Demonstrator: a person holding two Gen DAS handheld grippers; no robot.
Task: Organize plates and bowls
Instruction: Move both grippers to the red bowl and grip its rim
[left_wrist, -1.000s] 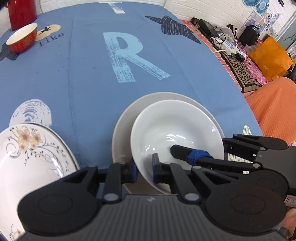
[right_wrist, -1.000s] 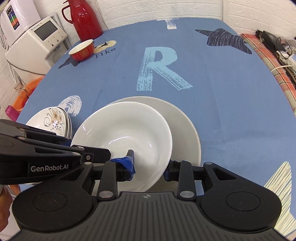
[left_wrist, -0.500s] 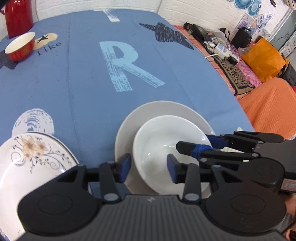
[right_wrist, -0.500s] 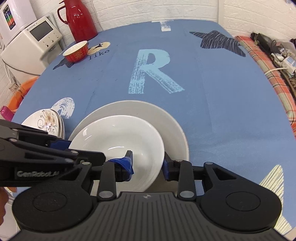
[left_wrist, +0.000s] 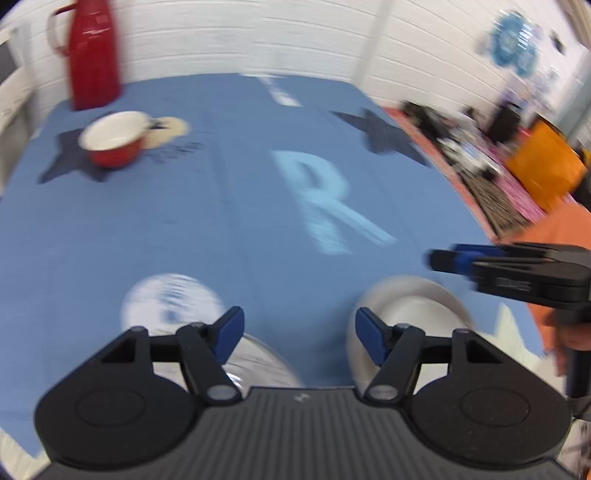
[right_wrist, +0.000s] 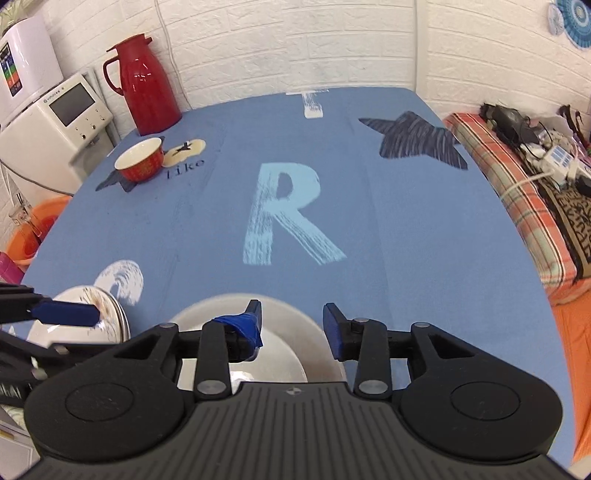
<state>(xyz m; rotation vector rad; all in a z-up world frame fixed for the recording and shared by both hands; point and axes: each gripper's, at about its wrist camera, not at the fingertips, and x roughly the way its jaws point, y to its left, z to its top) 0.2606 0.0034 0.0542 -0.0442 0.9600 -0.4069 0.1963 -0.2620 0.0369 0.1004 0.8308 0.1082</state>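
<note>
Right wrist view: round table under a blue printed cloth (right_wrist: 388, 236) with a large pale "R" and dark star shapes. On the near edge sits a wide grey-white ceramic plate (right_wrist: 295, 314) with a white glazed bowl (right_wrist: 280, 354) resting in it, both partly hidden behind the gripper body. Left of them, a stack of white plates with a brown floral print (right_wrist: 110, 314), near the plate-and-bowl pair but apart from it. Far left corner: tall red thermos jug (right_wrist: 147, 88), and just in front of it a small red bowl with a cream inside (right_wrist: 140, 162), well apart from everything near.

Right gripper (right_wrist: 291, 325): jaws parted to a moderate gap, nothing between them, poised above the white bowl. Left gripper (left_wrist: 299, 328): jaws spread wide, empty, hovering over the cloth between the floral stack and the grey-white plate. Left wrist view is heavily motion-blurred; rim detail unreadable there.

Judgement: white bowl looks placed; red bowl is not yet gathered.

Risks from here:
- Reach to the red bowl crosses the whole table. A low sweep could drag the cloth and shift the near stacks, which sit close to the table edge.
- Red bowl stands near the thermos; an overshoot could knock the jug.
- Glazed rims look slick; a shallow pinch may slip and drop ceramic on ceramic.
- The two grippers are near each other over the near dishes; a collision is possible.
</note>
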